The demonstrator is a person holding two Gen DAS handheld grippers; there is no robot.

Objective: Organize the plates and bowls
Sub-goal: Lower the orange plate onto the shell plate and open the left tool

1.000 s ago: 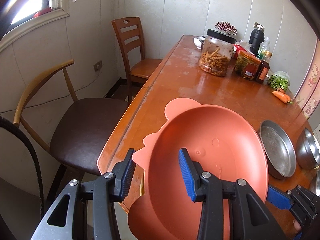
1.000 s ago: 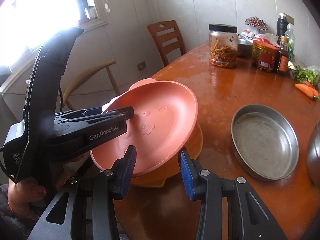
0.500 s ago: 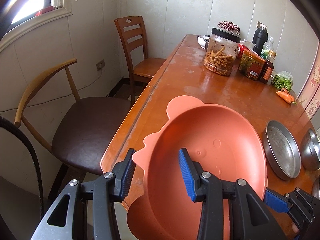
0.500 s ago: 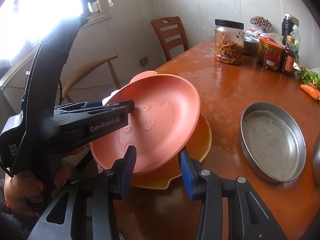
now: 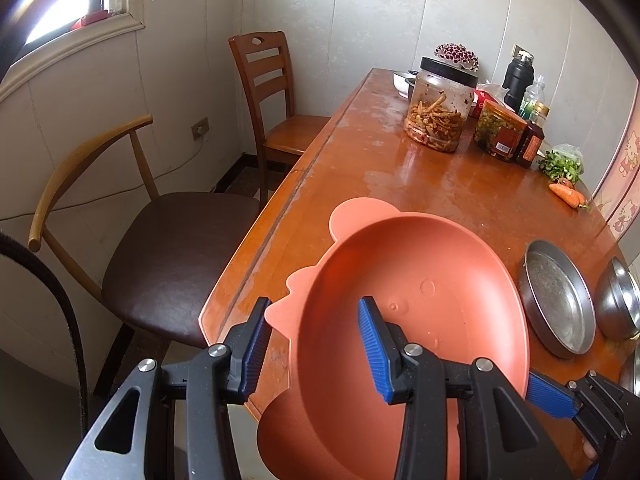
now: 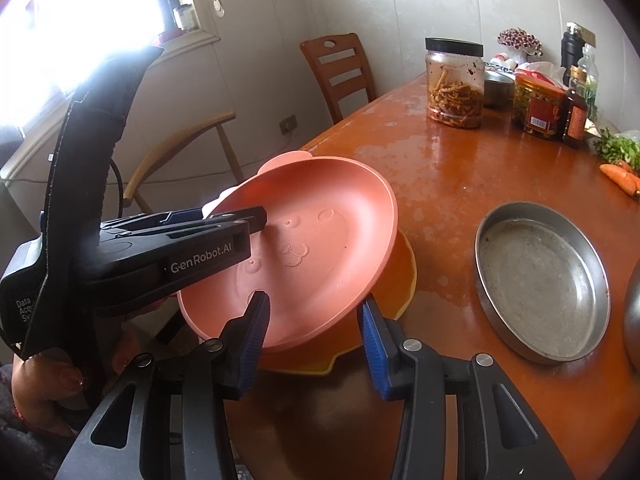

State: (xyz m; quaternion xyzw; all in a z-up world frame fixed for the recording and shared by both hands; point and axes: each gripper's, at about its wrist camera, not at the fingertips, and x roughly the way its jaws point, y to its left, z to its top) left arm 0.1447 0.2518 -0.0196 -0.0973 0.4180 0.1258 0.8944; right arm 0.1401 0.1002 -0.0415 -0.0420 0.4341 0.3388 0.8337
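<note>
Pink plate (image 6: 320, 232): held tilted over the near corner of the table (image 6: 460, 176), its far edge resting low on a yellow plate (image 6: 404, 280).
Left gripper (image 5: 312, 308): clenched on the pink plate's left rim.
Right gripper (image 6: 312, 304): jaws apart at the near rim; no grip is seen.
Change: more of the yellow plate is exposed than a second ago, and the pink plate is tipped higher.
Meaning: a stacking step is judged to be in hand; whether the plate is being set down or taken off cannot be told.
Nearby: a metal pan (image 6: 540, 280) and a steel bowl (image 5: 618, 300) wait unstacked on the right.
Obstacles: jars (image 6: 454, 84) and a carrot (image 6: 620, 176) are kept well apart at the far end.
</note>
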